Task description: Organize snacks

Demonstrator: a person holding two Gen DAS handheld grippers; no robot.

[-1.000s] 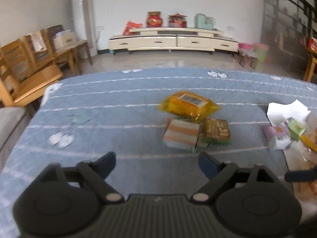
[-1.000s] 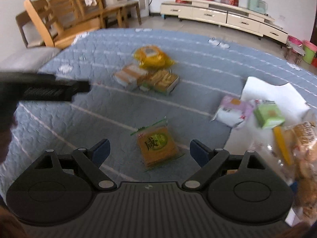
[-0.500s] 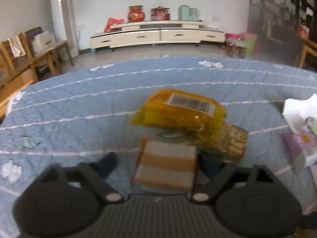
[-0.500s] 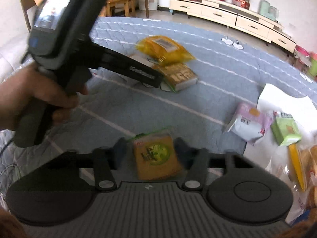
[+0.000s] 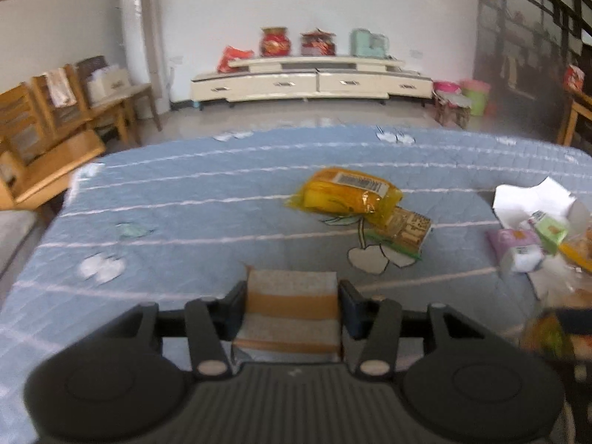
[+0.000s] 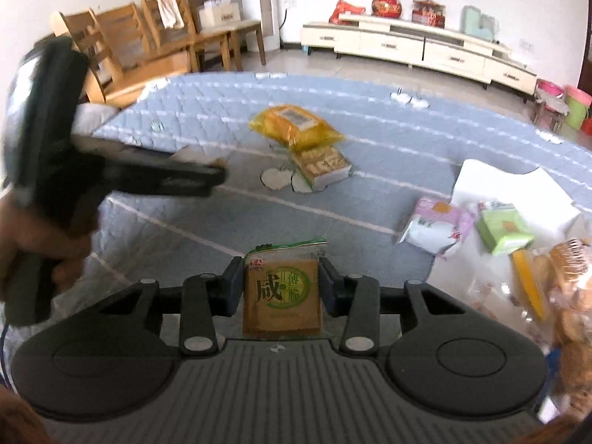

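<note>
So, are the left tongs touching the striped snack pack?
Touching. In the left wrist view, both fingers of the left tongs press against the sides of the striped snack pack.

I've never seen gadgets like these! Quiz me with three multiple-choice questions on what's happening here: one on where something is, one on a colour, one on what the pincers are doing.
1. Where does the yellow packet lie?
A. On the wooden chairs
B. On the blue quilt, partly over a brown cracker pack
C. Inside the white cabinet

2. What colour is the round mark on the packet in the right gripper?
A. Green
B. Red
C. Purple

3. What is the left gripper doing?
A. Open over bare quilt
B. Shut with nothing in it
C. Shut on a striped snack pack

Answers:
1. B: the yellow packet rests on the quilt and overlaps the cracker pack's far end.
2. A: the orange snack packet bears a green circle.
3. C: both fingers press the striped pack's sides.
</note>
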